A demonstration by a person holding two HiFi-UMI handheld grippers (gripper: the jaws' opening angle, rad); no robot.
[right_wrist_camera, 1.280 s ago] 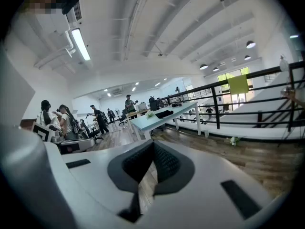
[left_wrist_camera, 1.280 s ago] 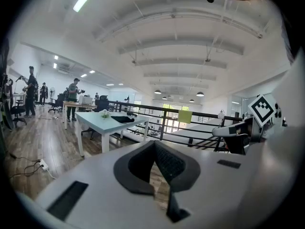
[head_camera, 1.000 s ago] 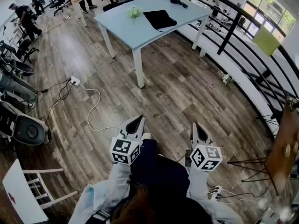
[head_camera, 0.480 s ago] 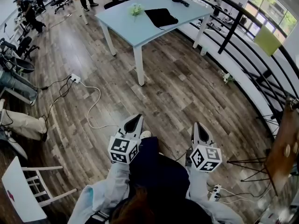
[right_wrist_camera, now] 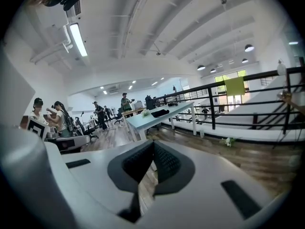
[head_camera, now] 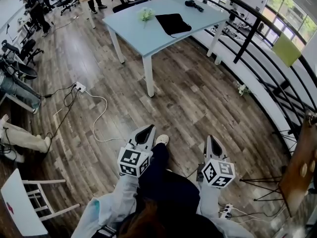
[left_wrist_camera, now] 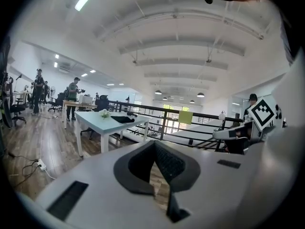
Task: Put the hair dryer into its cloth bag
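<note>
Left gripper [head_camera: 144,134] and right gripper [head_camera: 212,144] both pressed together, pinching nothing, low over wood floor [head_camera: 198,93]. Hair dryer [head_camera: 194,5] well ahead on light-blue table [head_camera: 141,39], just beyond black cloth bag [head_camera: 172,23]. Long axis slanting left-right. Probably nearer right gripper.

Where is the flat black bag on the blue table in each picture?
Head view: the black bag lies near the top, a little right of middle, on the blue table.
Left gripper view: small, left of middle, above the jaws.
Right gripper view: small, just above the middle.
Shared landmark: the blue table under it.
</note>
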